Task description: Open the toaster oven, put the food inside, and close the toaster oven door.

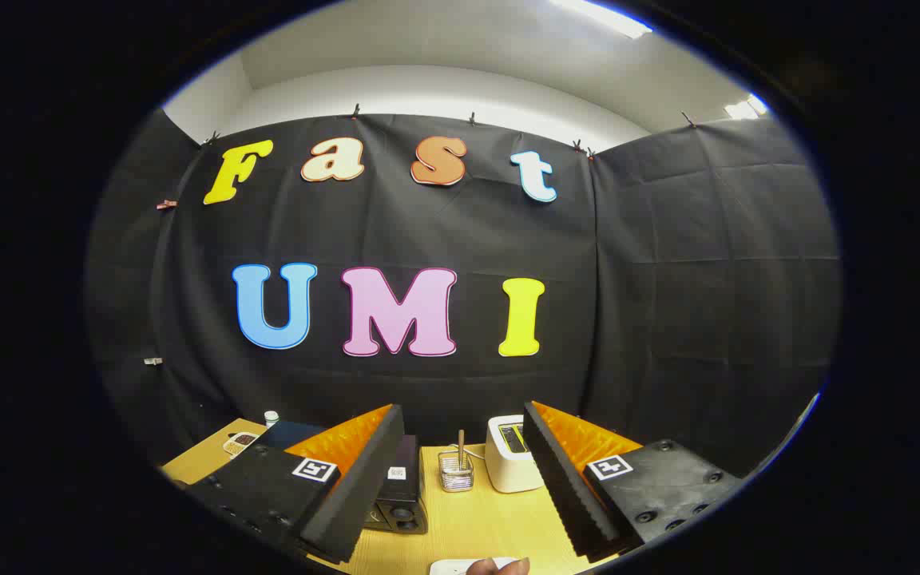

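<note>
Fingers stand wide apart, with nothing held between them and bare wooden table showing in the gap. The gripper is raised above the table and looks nearly level toward the booth's back wall, so the fingertips reach up in front of the cloth.

Toaster oven, a dark box, sits on the table just beyond the left finger, partly hidden behind that finger's inner edge; whether its door is open or closed cannot be told from this angle. It lies toward the table's back edge, left of the gap's centre.

Food shows as a brownish piece at the table's near edge, resting on a white plate, below and between the fingers; its kind cannot be told.

Between the fingers, farther back, a small wire basket holds an upright stick. Just beside it, a white toaster stands against the right finger's inner edge, near the back edge.

Beyond the left finger, at the table's far left corner, lie a small dish and a white-capped bottle.
</note>
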A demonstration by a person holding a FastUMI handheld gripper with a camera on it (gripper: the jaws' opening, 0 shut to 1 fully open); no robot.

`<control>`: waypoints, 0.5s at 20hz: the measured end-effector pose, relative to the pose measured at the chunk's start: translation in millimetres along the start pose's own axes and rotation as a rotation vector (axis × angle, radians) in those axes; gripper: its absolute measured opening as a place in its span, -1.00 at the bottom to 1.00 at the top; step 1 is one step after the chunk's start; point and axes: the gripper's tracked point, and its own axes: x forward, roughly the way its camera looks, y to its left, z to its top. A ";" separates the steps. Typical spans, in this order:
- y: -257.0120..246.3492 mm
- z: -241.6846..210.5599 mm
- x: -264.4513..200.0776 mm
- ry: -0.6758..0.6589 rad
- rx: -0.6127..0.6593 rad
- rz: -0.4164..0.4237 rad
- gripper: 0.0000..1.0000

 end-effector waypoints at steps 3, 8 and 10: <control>-1.1 -0.8 0.5 0.003 -0.004 -0.002 0.96; 3.0 0.0 -2.5 -0.010 -0.037 0.006 0.96; 8.2 -0.3 -2.8 -0.013 -0.050 0.016 0.96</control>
